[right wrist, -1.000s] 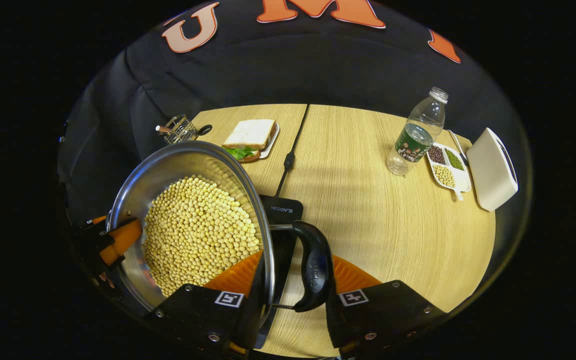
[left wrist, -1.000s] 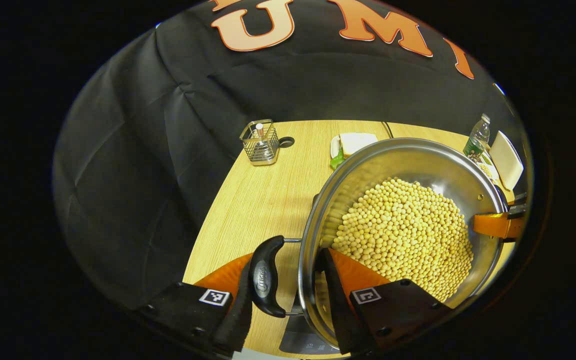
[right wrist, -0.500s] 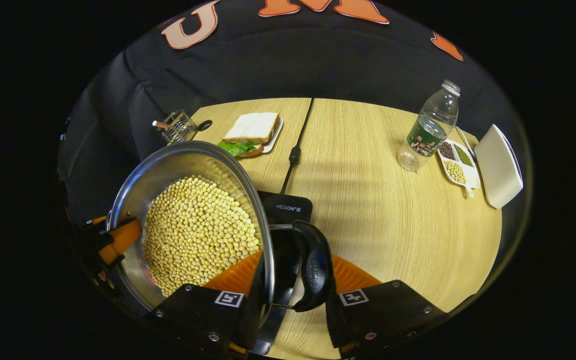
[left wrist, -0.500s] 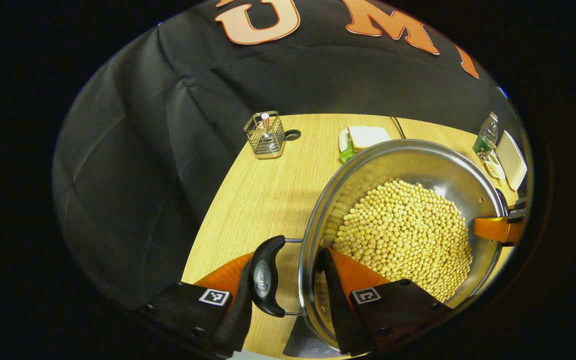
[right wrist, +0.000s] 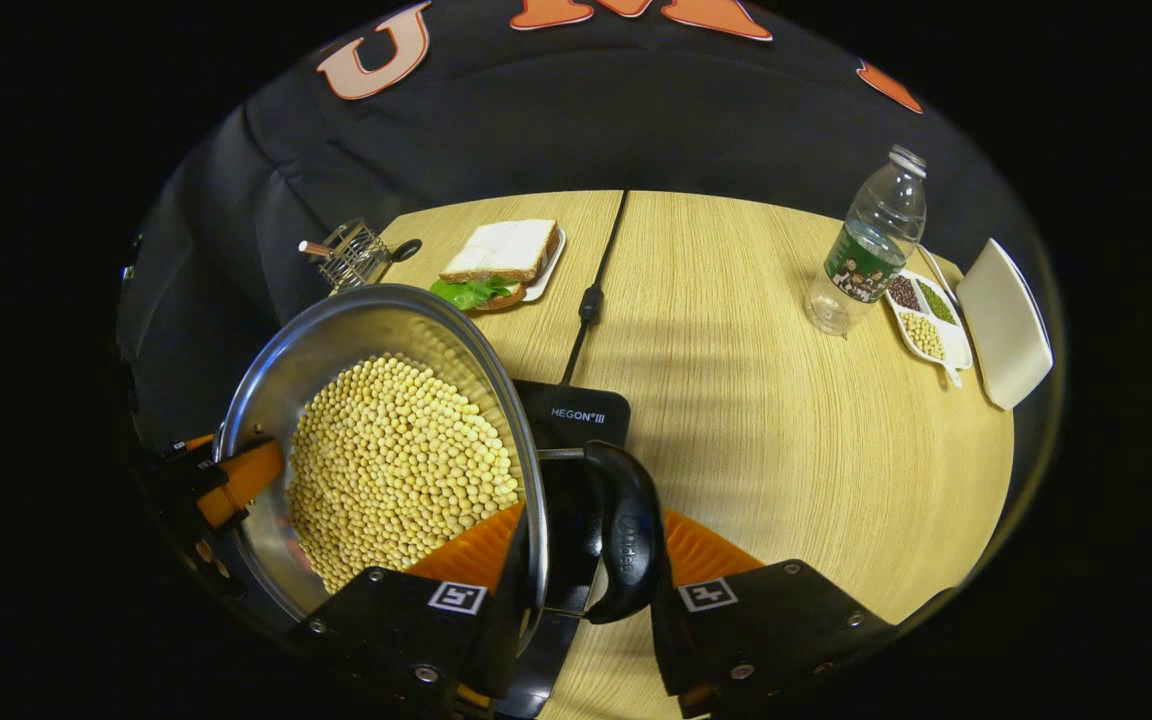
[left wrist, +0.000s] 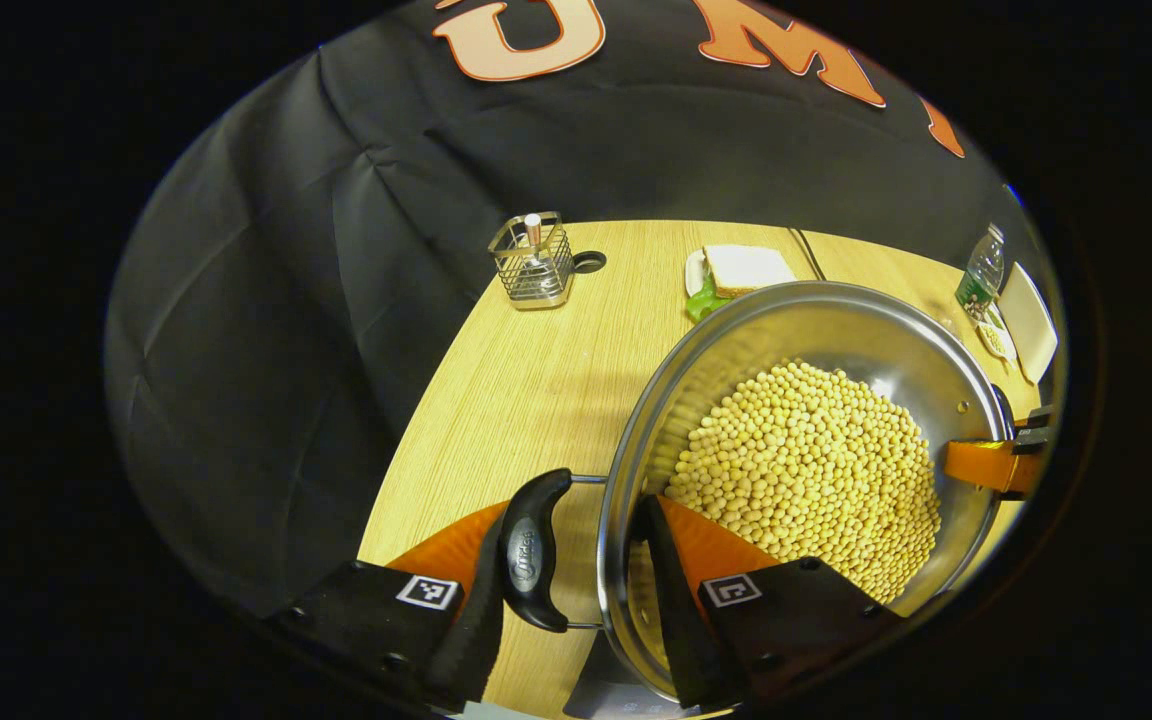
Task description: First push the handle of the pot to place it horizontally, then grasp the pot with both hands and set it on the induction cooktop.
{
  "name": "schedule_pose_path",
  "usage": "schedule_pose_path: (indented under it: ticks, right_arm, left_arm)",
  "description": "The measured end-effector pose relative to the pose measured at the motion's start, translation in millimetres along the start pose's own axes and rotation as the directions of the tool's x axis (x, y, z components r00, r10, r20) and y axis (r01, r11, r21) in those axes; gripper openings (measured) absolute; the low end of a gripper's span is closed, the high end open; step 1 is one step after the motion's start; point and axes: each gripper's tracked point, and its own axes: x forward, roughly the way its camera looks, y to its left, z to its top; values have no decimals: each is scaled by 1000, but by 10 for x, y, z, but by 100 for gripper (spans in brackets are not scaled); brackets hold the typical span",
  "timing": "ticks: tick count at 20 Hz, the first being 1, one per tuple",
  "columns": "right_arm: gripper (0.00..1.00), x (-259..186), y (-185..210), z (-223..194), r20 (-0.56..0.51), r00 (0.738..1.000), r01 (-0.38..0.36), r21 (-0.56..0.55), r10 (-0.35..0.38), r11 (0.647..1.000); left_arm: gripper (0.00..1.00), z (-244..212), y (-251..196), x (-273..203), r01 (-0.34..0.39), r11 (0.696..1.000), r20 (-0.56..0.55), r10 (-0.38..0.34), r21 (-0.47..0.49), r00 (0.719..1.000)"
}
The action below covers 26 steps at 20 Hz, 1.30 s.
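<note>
A steel pot full of yellow soybeans hangs between both grippers. My left gripper is shut on the pot's near side, one finger inside the rim and the other outside the black handle. My right gripper grips the opposite side the same way, around its black handle and the pot rim. Each view shows the other gripper far across the pot: the right gripper and the left gripper. The black induction cooktop lies under the pot's right edge.
On the wooden table stand a wire holder, a sandwich on a plate, a water bottle, a divided dish of beans and a white box. The cooktop's cable runs to the back edge.
Both grippers have carried the pot a little nearer across the table; the far objects have drifted up and away in both views, and more of the cooktop shows beside the pot.
</note>
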Motion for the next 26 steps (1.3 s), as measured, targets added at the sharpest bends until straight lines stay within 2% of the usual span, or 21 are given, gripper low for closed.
schedule_pose_path:
  ticks: [1,2,4,6,7,10,11,12,13,14,15,16,17,18,19,20,21,22,24,25,26]
  right_arm:
    - [60,22,5,23,1,1000,1,-1,-1,1000]
    - [57,11,-5,22,3,1000,2,-7,-2,1000]
    - [59,-2,8,63,22,1000,13,-36,-12,999]
    - [60,-61,50,82,51,998,36,-73,-32,997]
    - [66,-122,77,94,61,998,34,-89,-29,995]
    - [74,-374,98,293,159,987,12,-96,3,995]
    - [76,-513,97,420,208,978,-1,-85,19,996]
    - [80,-674,50,512,258,966,-6,-81,26,997]
    - [82,-844,-4,597,312,950,6,-84,21,996]
    - [86,-1040,-87,704,364,931,23,-93,12,995]
    - [87,-1239,-149,785,412,911,42,-104,5,994]
    - [90,-1455,-209,861,455,890,54,-110,2,992]
    - [93,-1635,-254,926,499,866,61,-109,1,992]
    - [94,-1805,-328,988,538,843,70,-104,-3,992]
    - [94,-2005,-415,1041,578,816,83,-99,-10,992]
    - [94,-2228,-532,1100,617,787,105,-93,-25,990]
    - [94,-2429,-640,1167,659,751,129,-85,-42,988]
    - [94,-2626,-744,1193,694,718,153,-75,-59,985]
    - [94,-2810,-768,1225,754,653,182,-63,-73,981]
    - [94,-2960,-787,1252,782,619,190,-57,-74,980]
    - [94,-3187,-860,1271,807,586,198,-58,-71,979]
  left_arm:
    - [72,-26,-1,7,2,1000,3,-2,-5,1000]
    - [75,-46,0,19,9,1000,0,-9,-5,1000]
    - [74,-32,-22,31,25,1000,-6,-25,-14,1000]
    - [80,-27,13,23,35,999,12,-35,-14,999]
    - [81,-37,21,20,22,1000,23,-22,-9,999]
    - [86,307,139,-164,-29,999,164,26,18,986]
    - [82,430,206,-287,-58,998,210,49,36,976]
    - [91,591,273,-436,-88,995,269,74,41,960]
    - [91,764,290,-598,-98,995,333,80,36,940]
    - [82,908,291,-779,-94,995,380,79,19,921]
    - [99,1049,262,-1032,-82,997,429,71,7,901]
    - [100,1181,246,-1232,-74,997,475,69,-7,877]
    - [82,1299,234,-1440,-68,998,522,66,-15,851]
    - [91,1394,222,-1657,-62,998,567,67,-28,821]
    - [83,1481,161,-1817,-44,998,611,61,-43,789]
    - [93,1550,139,-2043,-26,998,649,58,-59,759]
    - [85,1628,133,-2275,-6,997,687,57,-76,724]
    - [94,1694,125,-2507,12,996,722,56,-89,689]
    - [94,1814,99,-3011,56,992,792,57,-115,608]
    - [100,1888,88,-3218,75,989,823,64,-128,564]
    - [100,1936,100,-3420,90,987,849,65,-131,524]
